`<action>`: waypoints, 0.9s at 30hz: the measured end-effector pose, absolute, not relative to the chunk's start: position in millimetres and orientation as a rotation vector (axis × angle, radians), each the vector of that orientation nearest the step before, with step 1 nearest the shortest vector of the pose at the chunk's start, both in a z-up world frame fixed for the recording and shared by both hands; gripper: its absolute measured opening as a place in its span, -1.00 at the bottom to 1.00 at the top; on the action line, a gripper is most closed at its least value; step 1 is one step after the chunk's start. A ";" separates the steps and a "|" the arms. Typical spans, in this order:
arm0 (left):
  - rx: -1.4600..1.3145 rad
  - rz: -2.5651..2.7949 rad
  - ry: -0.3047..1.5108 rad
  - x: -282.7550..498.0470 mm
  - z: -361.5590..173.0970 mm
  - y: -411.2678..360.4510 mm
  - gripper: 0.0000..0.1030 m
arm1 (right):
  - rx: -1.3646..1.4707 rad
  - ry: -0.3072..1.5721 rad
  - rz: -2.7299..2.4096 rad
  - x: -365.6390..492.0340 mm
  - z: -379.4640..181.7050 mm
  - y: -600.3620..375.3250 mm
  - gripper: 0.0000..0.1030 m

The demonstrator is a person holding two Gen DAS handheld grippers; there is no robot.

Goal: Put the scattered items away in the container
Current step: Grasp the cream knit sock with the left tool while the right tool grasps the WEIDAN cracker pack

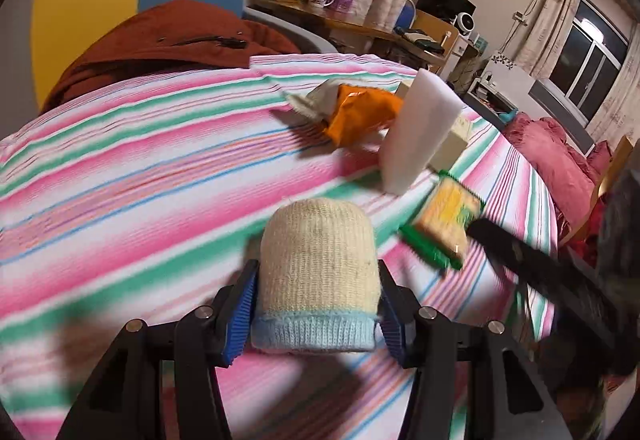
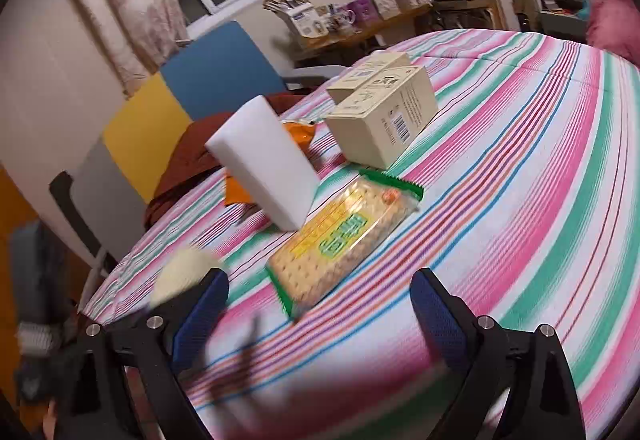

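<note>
Already the rolled knit sock (image 1: 318, 276) sits clamped between the left gripper (image 1: 316, 304) pads, lifted over the near edge of the striped bed (image 1: 140, 167). So the step in hand looks like carrying it off; no container shows, and the next move calls for finding one. Further in lie the cracker packet (image 2: 340, 244), white sponge block (image 2: 266, 163), orange pouch (image 1: 360, 113) and cream boxes (image 2: 384, 115). The right gripper (image 2: 320, 320) hangs wide and empty just short of the packet.
</note>
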State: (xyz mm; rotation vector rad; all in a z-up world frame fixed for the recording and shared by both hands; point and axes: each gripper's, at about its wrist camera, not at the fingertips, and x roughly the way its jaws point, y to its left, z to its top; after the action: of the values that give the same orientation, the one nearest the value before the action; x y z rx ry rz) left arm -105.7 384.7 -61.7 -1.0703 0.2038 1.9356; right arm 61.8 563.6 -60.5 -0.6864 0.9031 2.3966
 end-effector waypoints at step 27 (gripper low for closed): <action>-0.993 1.968 0.208 -30.9 -62.2 274.7 0.18 | -1.175 0.541 2.471 20.3 -55.6 533.7 -0.02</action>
State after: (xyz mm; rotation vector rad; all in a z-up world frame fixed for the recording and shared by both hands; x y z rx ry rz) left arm -30.9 274.7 -62.2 -0.9934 0.2080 1.9676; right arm 20.3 533.7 -55.6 -1.1750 0.5414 2.4708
